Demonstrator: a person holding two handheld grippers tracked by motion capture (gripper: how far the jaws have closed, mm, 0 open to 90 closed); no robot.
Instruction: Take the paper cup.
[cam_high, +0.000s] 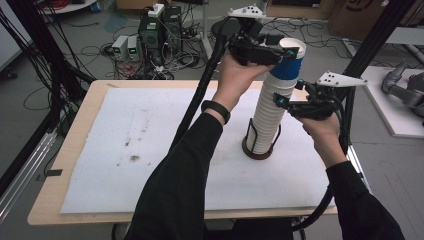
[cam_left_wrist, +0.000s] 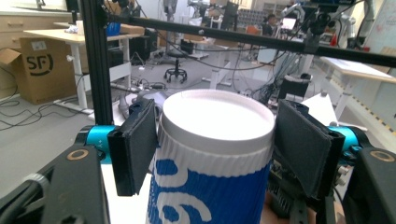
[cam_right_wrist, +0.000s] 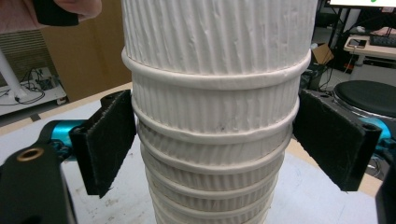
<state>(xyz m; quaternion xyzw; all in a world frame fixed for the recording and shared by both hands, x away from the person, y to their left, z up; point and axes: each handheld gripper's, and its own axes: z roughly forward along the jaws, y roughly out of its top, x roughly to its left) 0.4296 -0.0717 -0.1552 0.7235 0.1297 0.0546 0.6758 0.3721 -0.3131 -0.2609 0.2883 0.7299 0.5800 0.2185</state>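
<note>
light: we see a dim high view, brighter daylit room in the left claw view | glare: white cup lid (cam_left_wrist: 217, 117) washed out | focus: soft throughout, backgrounds blurred | edges: mild bending

The letters "SF" are printed in dark ink, enclosed by a curved bracket-like stroke, on the side of a brown cardboard box (cam_left_wrist: 35, 70) that stands on the floor at the left of the left gripper view. White markings, cut off by the frame's lower edge and not legible as letters or digits, are carried on the blue band of the topmost white ribbed paper cup (cam_left_wrist: 210, 186). A dark mark on another brown cardboard box (cam_high: 357, 12) in the high view cannot be read.
</note>
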